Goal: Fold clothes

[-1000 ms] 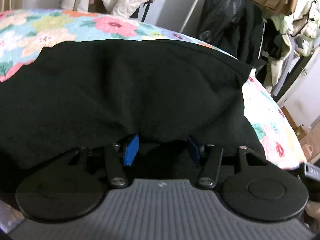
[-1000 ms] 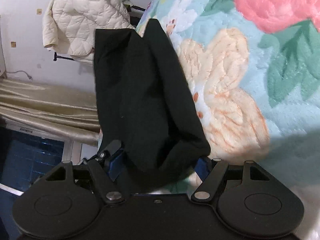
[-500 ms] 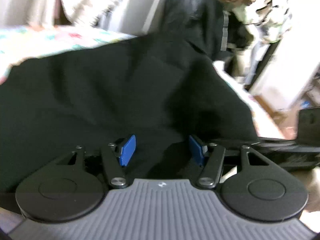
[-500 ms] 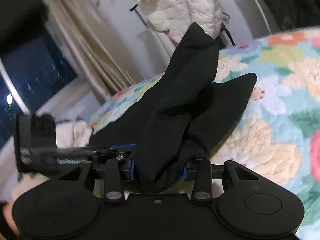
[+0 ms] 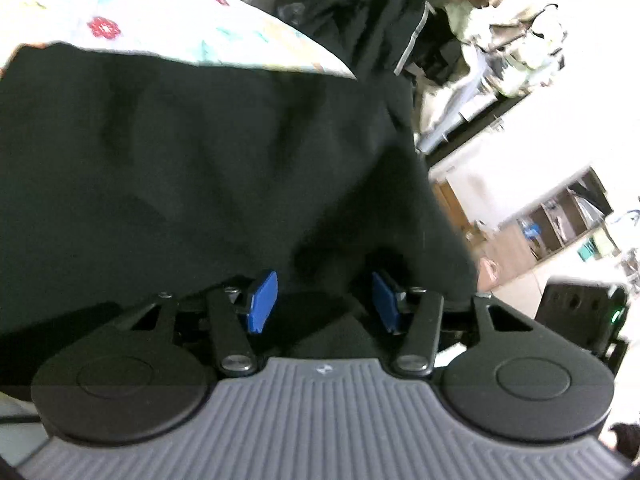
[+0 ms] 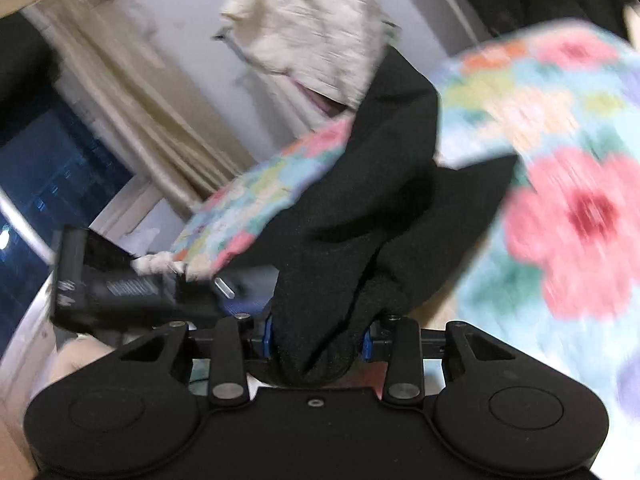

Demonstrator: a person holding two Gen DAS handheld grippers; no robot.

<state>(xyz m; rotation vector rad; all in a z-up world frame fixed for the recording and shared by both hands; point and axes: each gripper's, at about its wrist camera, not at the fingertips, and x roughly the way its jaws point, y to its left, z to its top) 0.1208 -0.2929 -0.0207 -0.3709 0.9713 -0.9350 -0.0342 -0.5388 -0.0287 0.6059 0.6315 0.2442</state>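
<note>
Left gripper is holding its blue pads apart, black garment draping just ahead over the floral bedspread.

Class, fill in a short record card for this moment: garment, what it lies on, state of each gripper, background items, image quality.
garment: black garment, bunched and creased, not yet folded flat
surface: floral bedspread, partly covered by the cloth
left gripper: blue pads apart, cloth draped over the tips; open
right gripper: closed on a thick bunch of the garment
background: cream quilted jacket hanging by the wall, beige curtain, dark jacket on a rack
image quality: right wrist view blurred
</note>
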